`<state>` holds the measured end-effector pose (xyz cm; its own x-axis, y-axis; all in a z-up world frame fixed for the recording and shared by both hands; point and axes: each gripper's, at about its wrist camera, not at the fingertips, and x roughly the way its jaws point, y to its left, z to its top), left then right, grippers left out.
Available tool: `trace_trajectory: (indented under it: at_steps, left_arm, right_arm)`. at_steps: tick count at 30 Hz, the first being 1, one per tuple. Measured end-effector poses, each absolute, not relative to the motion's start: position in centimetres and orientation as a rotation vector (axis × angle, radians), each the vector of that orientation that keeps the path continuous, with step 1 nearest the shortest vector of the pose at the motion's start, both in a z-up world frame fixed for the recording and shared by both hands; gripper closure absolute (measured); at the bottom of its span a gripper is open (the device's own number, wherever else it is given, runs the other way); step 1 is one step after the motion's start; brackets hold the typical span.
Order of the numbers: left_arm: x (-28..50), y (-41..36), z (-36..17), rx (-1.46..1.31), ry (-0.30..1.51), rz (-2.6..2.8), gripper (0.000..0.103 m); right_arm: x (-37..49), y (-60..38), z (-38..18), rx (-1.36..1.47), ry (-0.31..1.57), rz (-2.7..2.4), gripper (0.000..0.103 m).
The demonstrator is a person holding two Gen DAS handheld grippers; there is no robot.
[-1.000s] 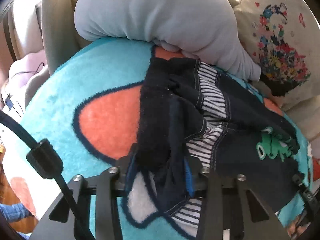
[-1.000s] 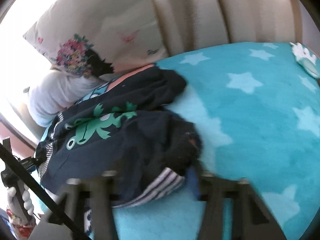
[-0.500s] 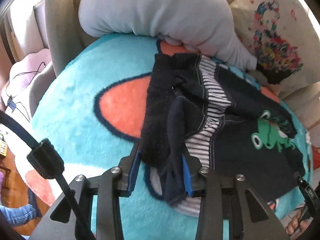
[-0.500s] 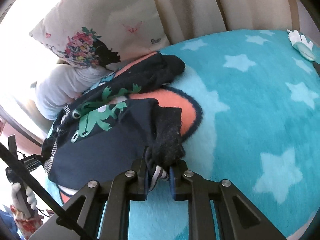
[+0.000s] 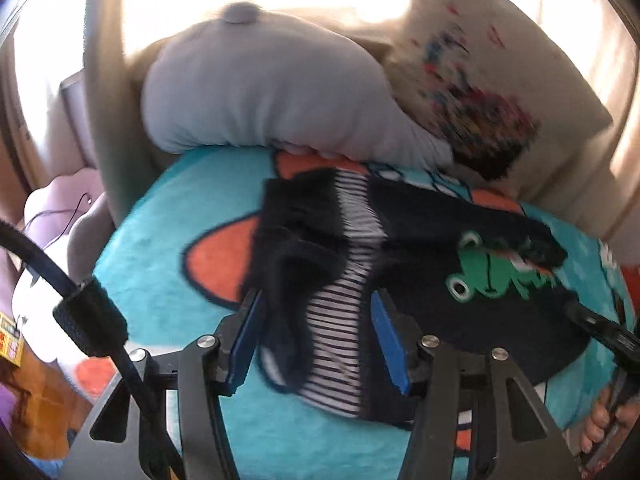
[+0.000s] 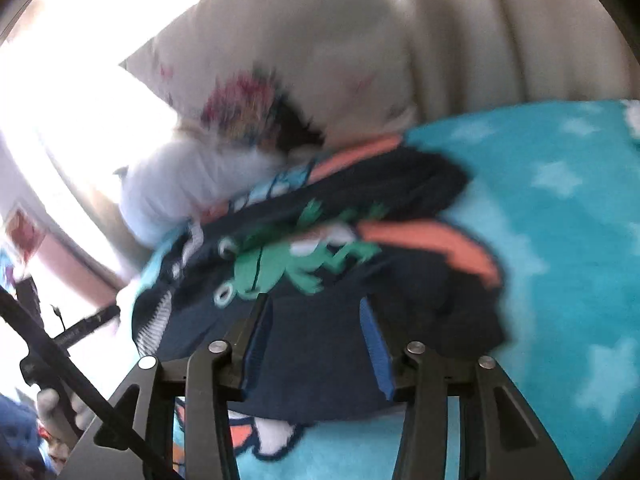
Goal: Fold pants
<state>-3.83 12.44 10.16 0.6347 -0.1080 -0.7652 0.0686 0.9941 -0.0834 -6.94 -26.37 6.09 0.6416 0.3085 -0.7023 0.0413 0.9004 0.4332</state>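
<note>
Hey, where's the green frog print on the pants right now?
The green frog print sits on the dark pants lying on the teal blanket, right of the striped waistband in the left wrist view, below the floral pillow.

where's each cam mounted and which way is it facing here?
Left wrist: on the left gripper, angled down at the pants' striped waistband; open jaws, a hand at lower right.
Right wrist: on the right gripper, angled down at the pants' other end; open jaws.
Shared: pants, frog print, blue blanket, floral pillow.
</note>
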Motion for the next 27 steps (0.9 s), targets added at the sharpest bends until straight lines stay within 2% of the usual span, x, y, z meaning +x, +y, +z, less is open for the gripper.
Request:
trace_trajectory:
  at_steps: [2, 4, 6, 9, 12, 22, 27]
  left_arm:
    - [-4.2, 11.6, 10.1, -0.007, 0.861, -0.070, 0.049]
    - [-4.5, 11.1, 10.1, 0.040, 0.835, -0.023, 0.038]
    - [-4.5, 10.9, 10.0, 0.081, 0.805, 0.030, 0.034]
    - [-4.2, 11.1, 9.8, 0.113, 0.799, 0.066, 0.034]
    - [-3.8, 11.2, 9.5, 0.116, 0.811, 0.077, 0.034]
    - [-3.2, 11.3, 9.5, 0.148, 0.818, 0.112, 0.034]
    - [-1.0, 10.4, 11.2, 0.132, 0.834, -0.037, 0.034]
  right_arm:
    - [-6.7, -27.4, 4.9, 0.449, 0.901, 0.086, 0.054]
    - [-7.5, -28.8, 5.2, 0.491, 0.866, 0.051, 0.056]
    - [-8.9, -29.5, 7.2, 0.469, 0.784, -0.006, 0.052]
    - [-10.1, -29.4, 9.9, 0.408, 0.693, -0.045, 0.040]
    - [-10.2, -28.7, 11.2, 0.356, 0.658, -0.051, 0.036]
    - [-8.0, -25.8, 11.3, 0.246, 0.719, 0.025, 0.036]
    - [-4.9, -24.0, 12.2, 0.043, 0.752, 0.089, 0.032]
